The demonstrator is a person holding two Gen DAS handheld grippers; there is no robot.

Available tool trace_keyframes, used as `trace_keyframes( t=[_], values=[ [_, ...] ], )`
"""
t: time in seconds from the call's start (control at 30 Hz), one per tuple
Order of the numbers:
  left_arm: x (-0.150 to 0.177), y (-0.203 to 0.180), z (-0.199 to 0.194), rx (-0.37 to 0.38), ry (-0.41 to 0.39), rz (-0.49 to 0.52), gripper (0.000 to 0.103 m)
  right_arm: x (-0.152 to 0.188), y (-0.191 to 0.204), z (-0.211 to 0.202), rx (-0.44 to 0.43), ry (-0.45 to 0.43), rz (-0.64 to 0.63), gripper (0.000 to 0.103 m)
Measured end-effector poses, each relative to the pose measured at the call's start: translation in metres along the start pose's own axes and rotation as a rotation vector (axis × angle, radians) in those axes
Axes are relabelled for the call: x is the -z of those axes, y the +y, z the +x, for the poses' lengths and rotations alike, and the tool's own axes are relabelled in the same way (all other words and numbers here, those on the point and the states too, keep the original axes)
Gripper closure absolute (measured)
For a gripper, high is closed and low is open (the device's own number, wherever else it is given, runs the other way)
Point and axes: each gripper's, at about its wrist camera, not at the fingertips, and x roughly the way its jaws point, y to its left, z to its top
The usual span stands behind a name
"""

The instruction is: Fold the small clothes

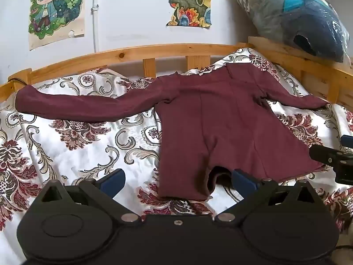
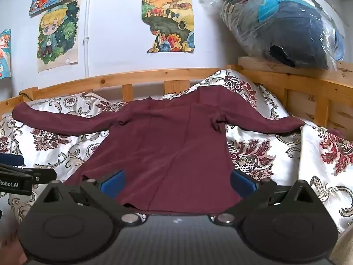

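Observation:
A maroon long-sleeved top (image 1: 220, 128) lies flat on the patterned bedspread (image 1: 77, 137), sleeves spread left and right, hem nearest me. My left gripper (image 1: 177, 182) is open at the hem's left corner, which is rumpled between its blue fingers (image 1: 242, 180). My right gripper (image 2: 177, 182) is open over the hem's middle; the top (image 2: 165, 145) fills the view between its fingers (image 2: 113, 182). The right gripper also shows at the right edge of the left wrist view (image 1: 339, 161); the left gripper shows at the left edge of the right wrist view (image 2: 19, 176).
A wooden bed rail (image 1: 154, 53) runs behind the bedspread, against a white wall with cartoon posters (image 1: 57, 8). A plastic-wrapped bundle of bedding (image 1: 297, 17) rests on the rail at the back right. The bedspread (image 2: 275, 154) rises in folds near the right sleeve.

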Motion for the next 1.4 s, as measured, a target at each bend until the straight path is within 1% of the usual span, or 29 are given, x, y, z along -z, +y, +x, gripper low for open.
trace_keyframes(
  t=[1.4],
  values=[
    [-0.007, -0.01, -0.005, 0.0, -0.004, 0.032, 0.001, 0.0, 0.001, 0.001, 0.006, 0.014, -0.007, 0.0]
  ],
)
